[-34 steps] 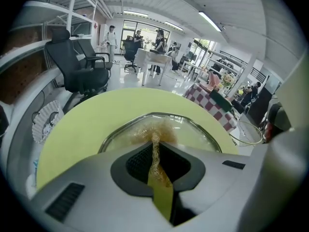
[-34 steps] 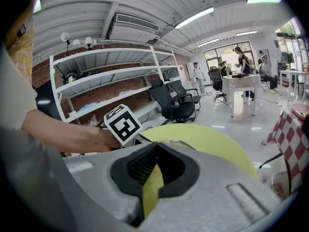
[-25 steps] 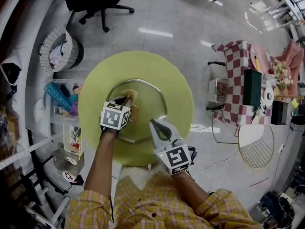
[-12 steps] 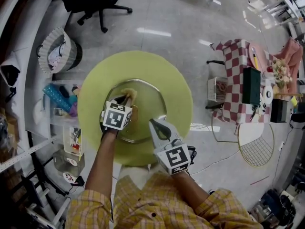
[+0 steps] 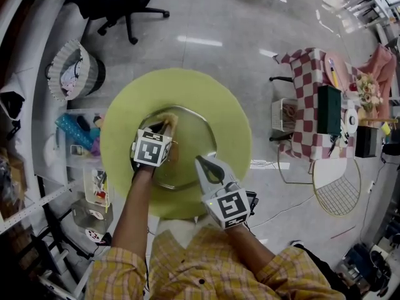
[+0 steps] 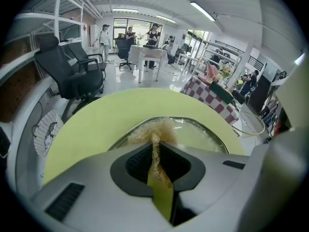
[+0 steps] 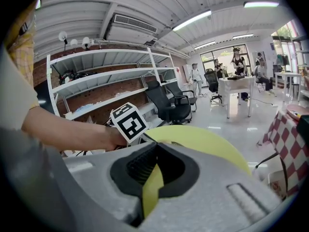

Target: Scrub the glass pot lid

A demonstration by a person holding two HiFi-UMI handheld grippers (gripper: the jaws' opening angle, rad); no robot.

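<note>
Currently: left hand-held gripper [image 5: 161,130] clamped on a tan scrubber [image 5: 167,120], working the far rim of the glass lid [image 5: 195,139], mid-table [image 5: 122,114]. Right hand-held gripper [image 5: 201,163] closed and empty at the near rim. Risk: the lid looks unpinned and may skid under hard strokes.

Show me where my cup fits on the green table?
Bare: the far and right band of the green table, between the glass lid and its edge. Crowded: the near side, where the left claw and right claw are.
</note>
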